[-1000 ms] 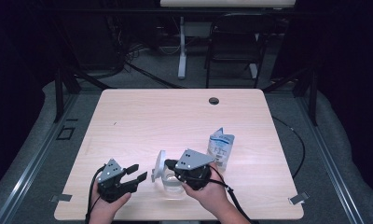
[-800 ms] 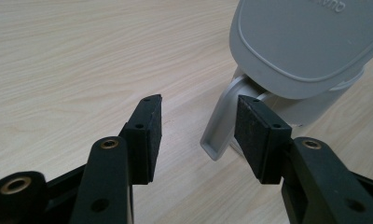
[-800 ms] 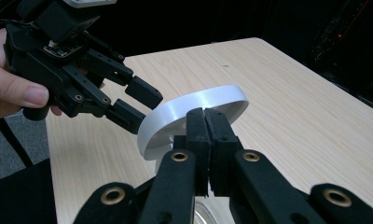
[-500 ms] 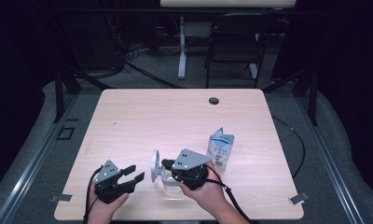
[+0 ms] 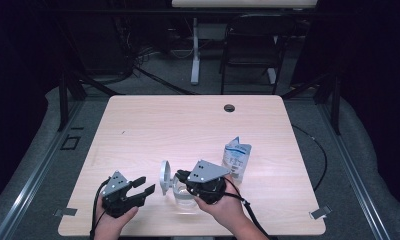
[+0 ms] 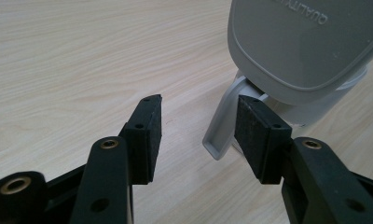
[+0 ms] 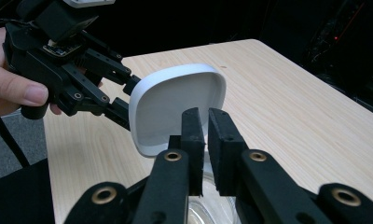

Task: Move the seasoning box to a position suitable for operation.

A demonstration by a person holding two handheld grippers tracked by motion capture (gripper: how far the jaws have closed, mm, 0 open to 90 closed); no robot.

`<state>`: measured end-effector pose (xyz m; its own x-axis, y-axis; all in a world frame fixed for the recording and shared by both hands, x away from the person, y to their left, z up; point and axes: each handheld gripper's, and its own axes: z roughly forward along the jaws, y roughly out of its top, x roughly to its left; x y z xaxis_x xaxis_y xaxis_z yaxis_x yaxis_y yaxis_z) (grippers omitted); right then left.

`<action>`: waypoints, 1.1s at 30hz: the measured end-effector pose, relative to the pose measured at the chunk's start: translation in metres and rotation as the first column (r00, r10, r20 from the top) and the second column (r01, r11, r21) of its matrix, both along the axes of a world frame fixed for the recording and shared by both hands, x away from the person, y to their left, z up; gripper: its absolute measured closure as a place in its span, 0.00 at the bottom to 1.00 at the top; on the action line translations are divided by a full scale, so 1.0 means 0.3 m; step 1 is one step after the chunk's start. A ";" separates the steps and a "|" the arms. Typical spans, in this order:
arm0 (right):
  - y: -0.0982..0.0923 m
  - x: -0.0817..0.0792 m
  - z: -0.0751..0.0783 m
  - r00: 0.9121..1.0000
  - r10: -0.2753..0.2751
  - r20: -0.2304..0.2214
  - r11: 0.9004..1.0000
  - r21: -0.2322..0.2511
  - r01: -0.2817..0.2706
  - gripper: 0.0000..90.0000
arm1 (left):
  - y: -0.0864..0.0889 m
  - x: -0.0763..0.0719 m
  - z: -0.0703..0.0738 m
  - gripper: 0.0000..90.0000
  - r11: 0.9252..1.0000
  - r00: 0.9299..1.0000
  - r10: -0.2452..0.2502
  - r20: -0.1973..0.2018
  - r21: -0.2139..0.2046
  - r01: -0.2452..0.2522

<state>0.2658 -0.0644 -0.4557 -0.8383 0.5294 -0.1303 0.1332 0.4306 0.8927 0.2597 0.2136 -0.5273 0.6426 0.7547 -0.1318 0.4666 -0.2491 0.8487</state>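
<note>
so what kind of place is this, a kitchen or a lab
Most likely a lab or recording studio, not a kitchen: a lone wooden table with a cable port, dark curtains around it, and loose cables on the grey floor.

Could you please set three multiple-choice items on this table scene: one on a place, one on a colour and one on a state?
1. In the high view, where does the blue-and-white pouch stand?
A. Left of the clear container
B. Right of the clear container
C. On the floor

2. What colour is the container's lid?
A. Pale grey
B. Red
C. Black

3. How is the lid?
A. Shut flat on the container
B. Lying at the table's far edge
C. Raised on edge at the container

Answers:
1. B: the pouch stands on the table, right of the container.
2. A: the lid looks pale grey in all three views.
3. C: it stands up at the container's left side, leaving the top open.
</note>
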 end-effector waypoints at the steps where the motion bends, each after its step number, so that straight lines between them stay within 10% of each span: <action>1: -0.004 -0.001 0.002 1.000 -0.001 -0.001 1.000 -0.004 0.001 0.92 | 0.000 0.000 0.001 0.58 1.000 1.000 0.000 -0.001 0.002 0.000; 33: -0.188 0.012 -0.033 0.985 -0.170 -0.008 0.985 0.036 0.170 0.61 | 0.002 0.007 0.011 0.57 1.000 1.000 0.019 0.001 0.003 -0.019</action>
<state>0.2695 -0.1208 -0.4657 -0.7364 0.6684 -0.1048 0.2056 0.3687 0.9065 0.2617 0.2142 -0.5239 0.6283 0.7672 -0.1289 0.4701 -0.2424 0.8487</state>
